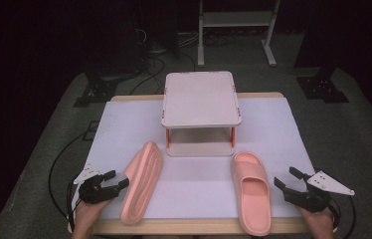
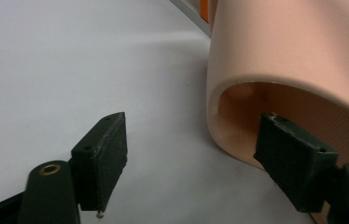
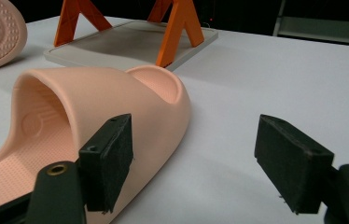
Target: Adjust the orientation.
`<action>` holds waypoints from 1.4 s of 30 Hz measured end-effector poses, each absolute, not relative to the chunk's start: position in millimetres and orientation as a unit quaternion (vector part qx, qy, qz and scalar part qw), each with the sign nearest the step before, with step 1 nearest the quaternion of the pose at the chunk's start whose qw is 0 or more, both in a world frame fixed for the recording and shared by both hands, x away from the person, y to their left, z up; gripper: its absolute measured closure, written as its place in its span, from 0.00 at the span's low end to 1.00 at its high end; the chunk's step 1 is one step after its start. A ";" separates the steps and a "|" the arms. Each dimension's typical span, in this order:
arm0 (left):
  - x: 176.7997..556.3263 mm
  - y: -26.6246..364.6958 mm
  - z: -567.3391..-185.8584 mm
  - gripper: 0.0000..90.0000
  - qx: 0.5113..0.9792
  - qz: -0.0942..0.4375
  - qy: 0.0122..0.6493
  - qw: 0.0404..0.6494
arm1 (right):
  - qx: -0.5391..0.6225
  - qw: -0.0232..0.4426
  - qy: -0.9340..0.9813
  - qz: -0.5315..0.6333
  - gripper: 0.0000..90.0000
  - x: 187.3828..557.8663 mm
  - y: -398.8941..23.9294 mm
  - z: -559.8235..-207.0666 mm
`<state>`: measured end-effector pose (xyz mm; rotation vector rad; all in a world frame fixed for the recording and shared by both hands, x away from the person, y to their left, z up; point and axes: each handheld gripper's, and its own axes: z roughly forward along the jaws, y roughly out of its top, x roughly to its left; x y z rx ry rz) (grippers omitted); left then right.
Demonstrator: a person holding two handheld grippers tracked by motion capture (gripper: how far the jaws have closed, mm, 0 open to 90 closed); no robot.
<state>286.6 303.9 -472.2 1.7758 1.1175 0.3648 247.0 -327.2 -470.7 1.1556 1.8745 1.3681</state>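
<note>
Left claw half open around tipped slipper strap, apparently not pinching yet; right claw wide, empty. Close squarely on strap edge before lifting.

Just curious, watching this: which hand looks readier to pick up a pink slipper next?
Probably the left. The left gripper has one pad inside the opening of the tipped pink foam slipper, strap wall between its jaws. The right gripper waits open beside the flat pink slipper.

Likely a recording lab: dark curtained surround, loose black floor cables, black stand bases, white-covered table.
</note>
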 end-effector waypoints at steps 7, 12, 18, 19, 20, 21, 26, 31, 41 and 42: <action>298.3 288.6 -471.3 0.38 0.743 0.130 0.447 0.481 | 0.428 0.269 0.699 0.506 0.30 247.2 -325.2 -471.0; 302.1 281.2 -470.5 0.45 0.747 0.120 0.439 0.485 | 0.426 0.268 0.700 0.506 0.30 247.6 -325.4 -471.6; 304.2 280.3 -471.6 0.49 0.741 0.109 0.442 0.493 | 0.425 0.267 0.700 0.507 0.30 247.6 -325.2 -471.7; 304.0 280.5 -471.3 0.50 0.743 0.108 0.442 0.492 | 0.426 0.267 0.701 0.507 0.30 247.7 -325.0 -471.7; 303.3 280.1 -471.1 0.50 0.742 0.107 0.443 0.491 | 0.426 0.267 0.701 0.506 0.30 247.7 -324.9 -471.7; 303.3 280.1 -471.1 0.50 0.742 0.107 0.443 0.491 | 0.426 0.267 0.701 0.506 0.30 247.7 -324.9 -471.7; 301.0 278.7 -468.9 0.51 0.739 0.104 0.436 0.504 | 0.424 0.267 0.702 0.506 0.30 248.4 -324.4 -471.8; 299.5 275.4 -466.5 0.51 0.737 0.106 0.431 0.509 | 0.423 0.266 0.703 0.506 0.30 248.4 -324.2 -471.9; 296.8 265.1 -460.2 0.51 0.740 0.114 0.415 0.516 | 0.422 0.266 0.704 0.506 0.30 248.3 -323.7 -471.9; 296.6 264.9 -459.4 0.51 0.739 0.113 0.415 0.518 | 0.421 0.266 0.704 0.506 0.30 248.3 -323.7 -471.9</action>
